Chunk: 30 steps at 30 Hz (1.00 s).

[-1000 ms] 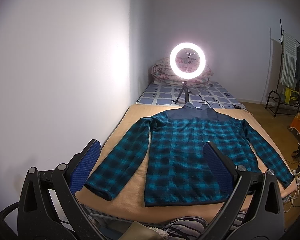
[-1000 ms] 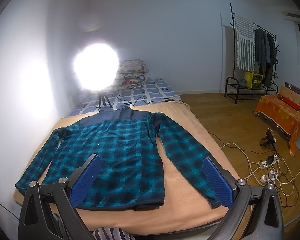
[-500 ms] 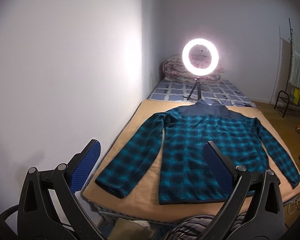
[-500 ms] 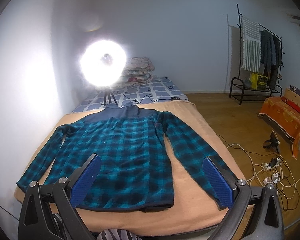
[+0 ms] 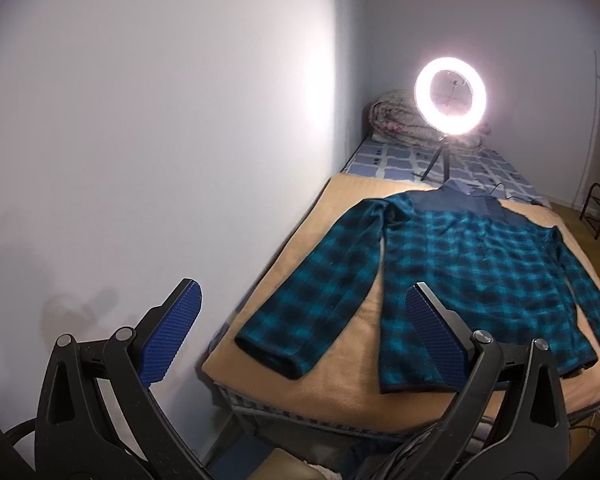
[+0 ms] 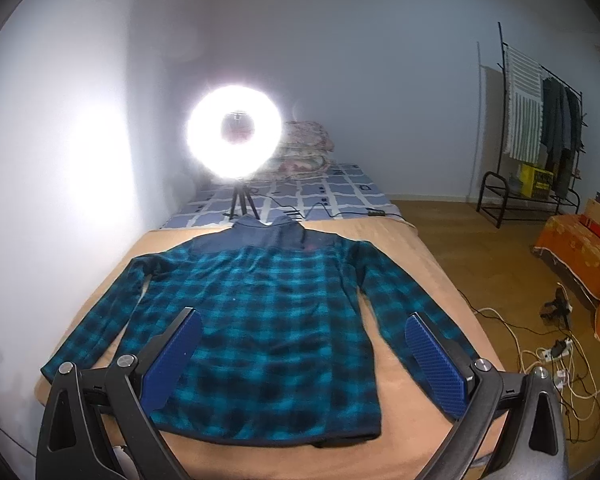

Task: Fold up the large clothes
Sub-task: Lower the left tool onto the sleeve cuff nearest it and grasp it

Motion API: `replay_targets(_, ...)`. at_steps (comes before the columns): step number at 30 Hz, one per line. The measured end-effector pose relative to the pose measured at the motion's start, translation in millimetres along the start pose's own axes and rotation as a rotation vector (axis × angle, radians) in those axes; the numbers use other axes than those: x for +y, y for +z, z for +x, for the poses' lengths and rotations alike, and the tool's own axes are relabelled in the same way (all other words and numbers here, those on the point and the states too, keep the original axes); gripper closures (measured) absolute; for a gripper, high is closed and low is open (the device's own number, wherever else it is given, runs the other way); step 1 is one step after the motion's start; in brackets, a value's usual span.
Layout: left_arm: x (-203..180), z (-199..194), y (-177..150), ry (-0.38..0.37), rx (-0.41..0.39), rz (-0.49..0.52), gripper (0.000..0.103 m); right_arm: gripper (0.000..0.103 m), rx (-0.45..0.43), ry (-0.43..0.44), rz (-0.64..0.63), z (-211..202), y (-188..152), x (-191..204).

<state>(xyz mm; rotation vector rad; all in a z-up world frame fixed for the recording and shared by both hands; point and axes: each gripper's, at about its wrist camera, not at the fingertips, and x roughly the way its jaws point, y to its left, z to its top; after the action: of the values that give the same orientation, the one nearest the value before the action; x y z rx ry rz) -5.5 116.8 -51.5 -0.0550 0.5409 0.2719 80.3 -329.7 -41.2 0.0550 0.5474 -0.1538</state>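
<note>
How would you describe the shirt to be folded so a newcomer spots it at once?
Find the bed along the white wall, with a tan blanket on its near half. The shirt lies flat there, sleeves spread, collar toward the glowing ring light. Its teal-and-black plaid with a navy yoke sets it apart from the blue-and-white checked sheet beyond.

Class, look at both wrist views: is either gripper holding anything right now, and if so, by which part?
Nothing is held. The left gripper and right gripper are both open, above the plaid shirt, which lies flat on the bed.
</note>
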Motion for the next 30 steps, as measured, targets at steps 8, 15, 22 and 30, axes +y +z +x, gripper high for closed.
replay_targets(8, 7.6, 18.4, -19.4, -0.001, 0.041, 0.008, 0.0, 0.0, -0.007, 0.033, -0.04, 8.9, 7.2, 26.4)
replay_targets(15, 23.3, 43.0, -36.6, -0.029, 0.097, -0.046, 0.012, 0.0, -0.002, 0.184, -0.086, 38.4, 11.1, 58.0)
replay_targets(22, 35.2, 72.1, -57.1, -0.065, 0.188, -0.096, 0.036, 0.015, 0.119, 0.362, -0.179, 102.9, 12.7, 122.7)
replay_targets(30, 48.3, 99.9, -82.7, -0.08, 0.262, -0.153, 0.042, 0.053, 0.391, 0.576, -0.209, 192.0, -4.5, 210.1)
